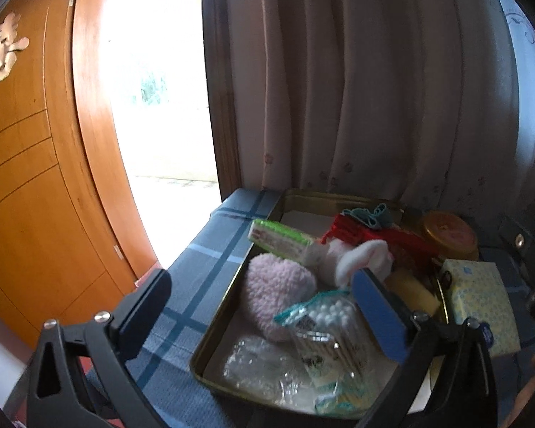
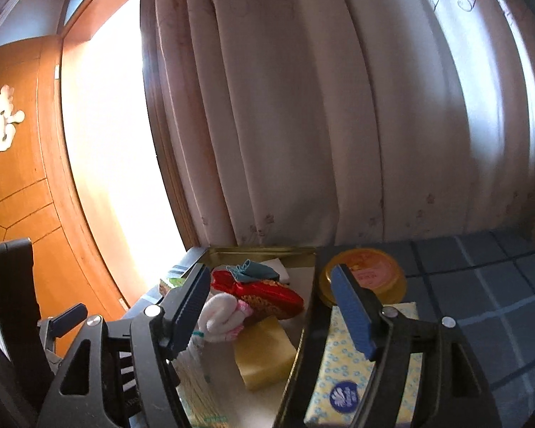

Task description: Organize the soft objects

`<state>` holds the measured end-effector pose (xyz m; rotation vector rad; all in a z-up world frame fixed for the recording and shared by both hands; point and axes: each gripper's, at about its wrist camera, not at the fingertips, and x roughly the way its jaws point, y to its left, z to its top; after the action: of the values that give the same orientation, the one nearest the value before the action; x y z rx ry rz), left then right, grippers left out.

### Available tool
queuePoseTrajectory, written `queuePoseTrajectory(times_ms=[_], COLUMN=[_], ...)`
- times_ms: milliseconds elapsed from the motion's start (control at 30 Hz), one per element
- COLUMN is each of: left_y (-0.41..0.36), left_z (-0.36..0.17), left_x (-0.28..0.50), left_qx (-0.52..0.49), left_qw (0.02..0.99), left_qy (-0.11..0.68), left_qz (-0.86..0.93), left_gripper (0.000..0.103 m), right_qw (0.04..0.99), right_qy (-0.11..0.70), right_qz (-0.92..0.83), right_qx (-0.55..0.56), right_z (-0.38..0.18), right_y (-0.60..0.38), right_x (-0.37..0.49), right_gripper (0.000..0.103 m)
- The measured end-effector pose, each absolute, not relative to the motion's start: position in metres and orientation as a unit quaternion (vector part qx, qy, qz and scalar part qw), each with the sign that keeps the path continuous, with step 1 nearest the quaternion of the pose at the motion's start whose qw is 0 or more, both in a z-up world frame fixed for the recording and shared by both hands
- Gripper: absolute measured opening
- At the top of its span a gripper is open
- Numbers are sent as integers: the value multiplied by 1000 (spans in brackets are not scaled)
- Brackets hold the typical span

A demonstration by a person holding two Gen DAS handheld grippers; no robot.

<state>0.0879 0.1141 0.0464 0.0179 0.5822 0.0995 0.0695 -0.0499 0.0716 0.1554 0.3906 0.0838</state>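
A gold metal tin [image 1: 210,324] on the blue plaid cloth holds a pink fluffy pad [image 1: 278,292], a white plush bunny [image 1: 356,256], a red embroidered pouch [image 2: 267,294], a yellow sponge [image 2: 264,353], a bag of cotton swabs [image 1: 328,331] and a green pack [image 1: 281,239]. My left gripper [image 1: 264,306] is open and empty above the tin's near left part. My right gripper [image 2: 271,306] is open and empty, straddling the tin's right wall [image 2: 305,321]; the bunny [image 2: 224,315] and sponge lie between its fingers.
A yellow-patterned tissue pack [image 2: 339,367] lies right of the tin, also in the left wrist view [image 1: 481,296]. A round gold lidded jar [image 2: 371,278] stands behind it. A curtain [image 2: 321,107] hangs behind; a wooden door [image 1: 35,178] stands open at left.
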Motion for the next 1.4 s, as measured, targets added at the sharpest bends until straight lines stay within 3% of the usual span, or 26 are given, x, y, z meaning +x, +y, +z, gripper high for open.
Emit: queuePoseTrajectory(times_ms=[1400], left_y=[115], left_z=[49], left_x=[69], left_qx=[23], left_qw=[959], left_qy=[277], left_qz=[46], left_gripper=[103], right_qw=[977], right_qy=[192], right_qz=[42], right_qx=[77], right_z=[70], right_y=[-48], right_x=[46], right_gripper=[72])
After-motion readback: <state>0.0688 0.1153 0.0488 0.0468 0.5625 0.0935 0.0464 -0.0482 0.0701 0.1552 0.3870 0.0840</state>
